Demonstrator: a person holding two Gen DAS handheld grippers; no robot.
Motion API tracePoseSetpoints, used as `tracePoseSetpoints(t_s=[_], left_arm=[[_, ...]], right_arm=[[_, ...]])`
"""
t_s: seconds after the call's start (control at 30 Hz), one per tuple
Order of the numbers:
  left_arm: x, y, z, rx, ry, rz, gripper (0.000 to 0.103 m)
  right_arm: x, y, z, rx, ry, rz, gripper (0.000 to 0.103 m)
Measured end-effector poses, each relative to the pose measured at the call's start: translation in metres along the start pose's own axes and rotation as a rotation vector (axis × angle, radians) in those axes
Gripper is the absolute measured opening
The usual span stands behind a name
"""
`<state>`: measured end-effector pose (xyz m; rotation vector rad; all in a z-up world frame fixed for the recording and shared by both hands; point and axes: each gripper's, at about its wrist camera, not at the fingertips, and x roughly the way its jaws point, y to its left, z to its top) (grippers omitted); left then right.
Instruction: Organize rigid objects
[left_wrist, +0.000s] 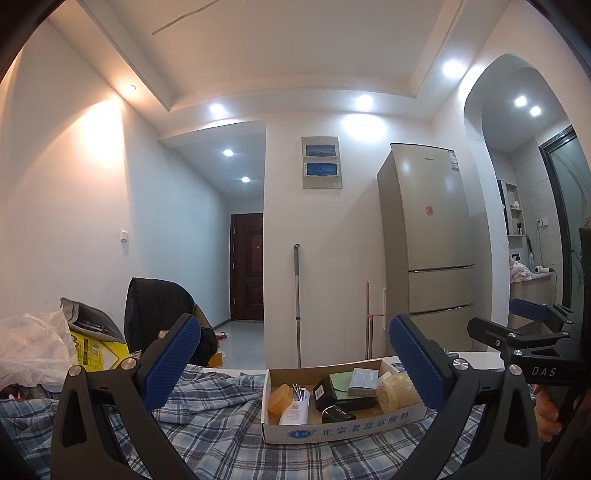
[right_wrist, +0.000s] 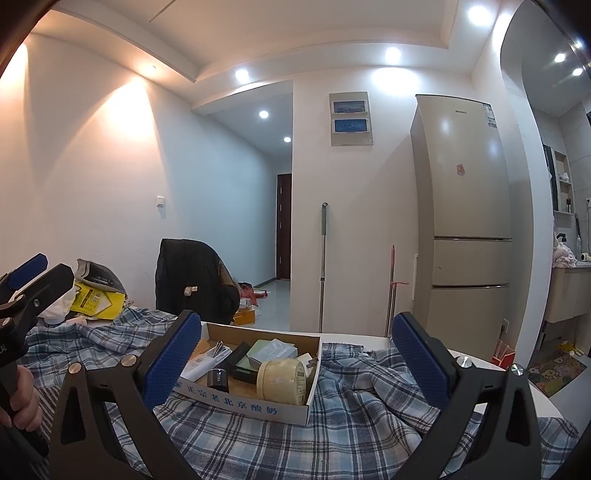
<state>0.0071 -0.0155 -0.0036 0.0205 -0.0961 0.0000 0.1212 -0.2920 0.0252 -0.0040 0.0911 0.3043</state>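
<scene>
Left gripper (left_wrist: 295, 369) wide open, empty; right gripper (right_wrist: 295, 358) likewise. Cardboard box (right_wrist: 255, 404) on plaid cloth (right_wrist: 354, 417), open cloth all round.

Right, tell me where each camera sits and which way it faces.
Left wrist: on the left gripper, low over the plaid cloth, facing the box, wall and fridge; its open blue fingers frame the view, the right gripper at the right edge.
Right wrist: on the right gripper, further right, facing the same way; open fingers, with the left gripper and hand at left.
Shared: box, cloth, fridge, mop, chair.
</scene>
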Motion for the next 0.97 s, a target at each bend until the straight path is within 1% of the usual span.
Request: tracePoseSetpoints(t_s=[0.3,0.97], left_arm=[[0.0053,0.0022,-0.0029,-0.017,0.032,0.005,0.103],[0.0044,0.0006,-0.0018,-0.012,0.03,0.007,0.103]], right_arm=[[0.0002,-0.0011,-0.0003,0.003,0.001,-0.001,0.103],[-0.0001,-0.0009,0.0002,0.003,0.001,0.0,0.103]])
